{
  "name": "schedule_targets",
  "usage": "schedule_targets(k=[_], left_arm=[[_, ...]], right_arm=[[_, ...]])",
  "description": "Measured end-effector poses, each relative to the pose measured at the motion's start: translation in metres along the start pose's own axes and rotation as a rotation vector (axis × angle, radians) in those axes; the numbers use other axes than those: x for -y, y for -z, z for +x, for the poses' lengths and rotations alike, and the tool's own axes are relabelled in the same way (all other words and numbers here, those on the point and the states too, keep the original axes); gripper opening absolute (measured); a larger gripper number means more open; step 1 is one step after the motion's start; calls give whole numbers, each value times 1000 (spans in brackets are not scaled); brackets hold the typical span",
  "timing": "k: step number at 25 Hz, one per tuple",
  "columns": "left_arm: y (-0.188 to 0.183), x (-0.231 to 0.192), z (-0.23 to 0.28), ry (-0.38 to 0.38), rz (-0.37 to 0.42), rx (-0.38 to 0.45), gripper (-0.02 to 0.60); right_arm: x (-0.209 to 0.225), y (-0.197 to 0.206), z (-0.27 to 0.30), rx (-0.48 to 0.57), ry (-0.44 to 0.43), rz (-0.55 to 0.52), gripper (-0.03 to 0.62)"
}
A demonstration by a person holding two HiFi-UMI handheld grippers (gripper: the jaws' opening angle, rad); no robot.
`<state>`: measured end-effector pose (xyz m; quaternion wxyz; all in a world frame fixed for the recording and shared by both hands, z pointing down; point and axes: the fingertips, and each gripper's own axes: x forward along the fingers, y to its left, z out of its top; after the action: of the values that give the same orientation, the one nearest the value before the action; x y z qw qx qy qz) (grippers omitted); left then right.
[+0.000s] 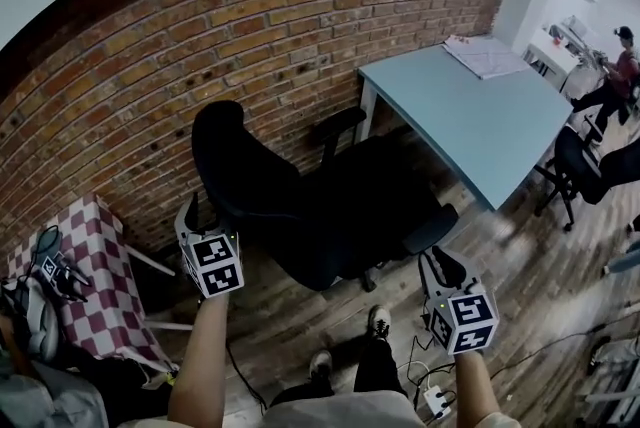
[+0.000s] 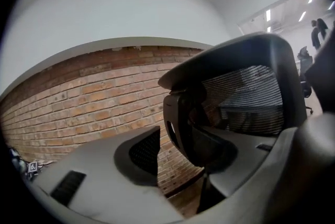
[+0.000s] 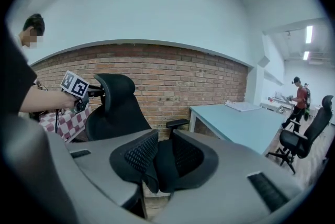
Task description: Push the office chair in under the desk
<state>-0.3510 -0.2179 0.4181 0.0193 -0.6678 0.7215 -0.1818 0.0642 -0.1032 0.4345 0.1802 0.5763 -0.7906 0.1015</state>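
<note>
Roughly, office chair (image 1: pixel 310 206) stands between left tongs (image 1: pixel 190 211) and right tongs (image 1: pixel 441 263).

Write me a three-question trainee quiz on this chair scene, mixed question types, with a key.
1. True or false: the office chair is already pushed in under the desk.
2. Fill in: the cloth at the left has a ___ pattern.
3. Pick one. The left gripper is: A open, by the chair's backrest; B shut on the desk edge; C resting on the cloth.

Key: 1 false, the chair stands beside the desk; 2 checked; 3 A.
</note>
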Motion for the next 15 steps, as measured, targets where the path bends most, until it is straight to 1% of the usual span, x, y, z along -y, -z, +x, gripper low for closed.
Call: schedule_targets(k=[4,8,10,14,15], left_arm=[[2,1,6,-19,-3,-5,221],[4,3,17,-30,-14,12,225],[4,2,26,-32,-30,20,187],[1,-1,40,-58,-70,42,181],[0,-2,42,-69,-78,51,162]], right_arm=[[9,15,15,-31,-10,27,117],[5,21,31,-50,-38,5,126],[2,20,40,-60,-57,-9,127],[6,24,61,-78,-75,-36,134],[9,27,66,-83,-75,-39,138]])
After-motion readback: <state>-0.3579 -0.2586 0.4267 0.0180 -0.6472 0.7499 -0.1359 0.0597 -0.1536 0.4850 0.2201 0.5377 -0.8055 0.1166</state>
